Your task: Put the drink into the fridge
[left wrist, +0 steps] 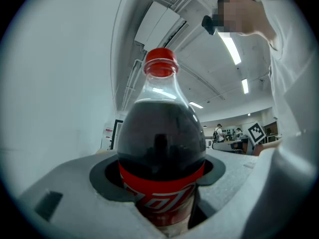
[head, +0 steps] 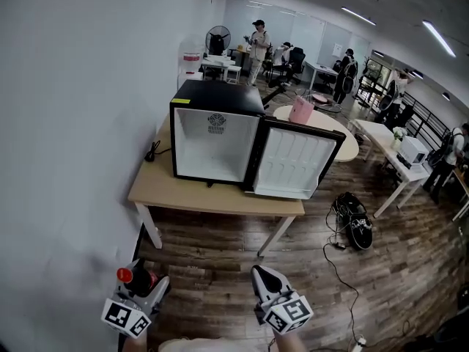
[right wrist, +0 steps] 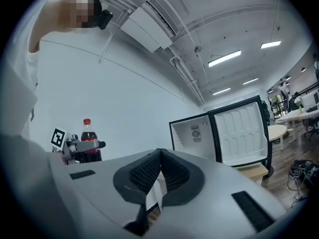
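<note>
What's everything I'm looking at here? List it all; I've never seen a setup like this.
fridge: one, black, white inside, door open, on the table
table: one, light wood, by the left wall
bottle: one, dark drink with red cap and label, in the left gripper
round table: one, light wood, behind the fridge
pink thing: one, pink, on the round table
fan: one, black, far back
dark bundle: one, black, on the floor with cables, right of the table
people: several, far back
left gripper: one, grey, shut on the bottle, bottom left
right gripper: one, grey, shut and empty, bottom middle
</note>
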`<move>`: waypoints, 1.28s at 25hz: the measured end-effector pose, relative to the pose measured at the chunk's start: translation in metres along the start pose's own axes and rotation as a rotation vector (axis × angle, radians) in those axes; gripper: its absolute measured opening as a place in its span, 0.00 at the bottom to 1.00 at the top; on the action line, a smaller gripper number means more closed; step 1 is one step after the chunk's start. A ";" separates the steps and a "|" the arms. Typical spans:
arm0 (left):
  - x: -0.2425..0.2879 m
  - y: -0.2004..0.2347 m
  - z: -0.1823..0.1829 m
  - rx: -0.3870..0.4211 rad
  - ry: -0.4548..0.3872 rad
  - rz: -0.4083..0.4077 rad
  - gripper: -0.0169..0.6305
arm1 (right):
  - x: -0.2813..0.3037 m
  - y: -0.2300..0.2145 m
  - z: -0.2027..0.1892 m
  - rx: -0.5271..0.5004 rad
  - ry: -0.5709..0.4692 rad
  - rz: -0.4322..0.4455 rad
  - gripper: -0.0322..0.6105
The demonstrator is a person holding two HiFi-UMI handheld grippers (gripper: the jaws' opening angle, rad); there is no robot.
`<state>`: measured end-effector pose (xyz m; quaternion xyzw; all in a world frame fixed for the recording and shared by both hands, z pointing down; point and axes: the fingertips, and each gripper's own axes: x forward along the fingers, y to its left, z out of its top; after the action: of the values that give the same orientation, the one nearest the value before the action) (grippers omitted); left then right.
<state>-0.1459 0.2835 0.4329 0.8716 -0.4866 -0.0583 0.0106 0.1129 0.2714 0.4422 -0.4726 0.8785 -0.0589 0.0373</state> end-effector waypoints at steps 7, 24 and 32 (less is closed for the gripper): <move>0.010 0.018 -0.015 0.007 0.002 0.019 0.52 | 0.018 -0.012 -0.025 0.000 0.039 0.018 0.05; 0.196 0.093 -0.038 -0.031 0.039 -0.180 0.52 | 0.162 -0.119 -0.027 0.029 0.082 -0.081 0.05; 0.290 0.160 -0.027 -0.041 0.056 -0.281 0.52 | 0.263 -0.147 -0.010 0.027 0.084 -0.132 0.05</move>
<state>-0.1275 -0.0477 0.4451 0.9321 -0.3580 -0.0447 0.0337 0.0888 -0.0275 0.4698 -0.5260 0.8454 -0.0929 0.0029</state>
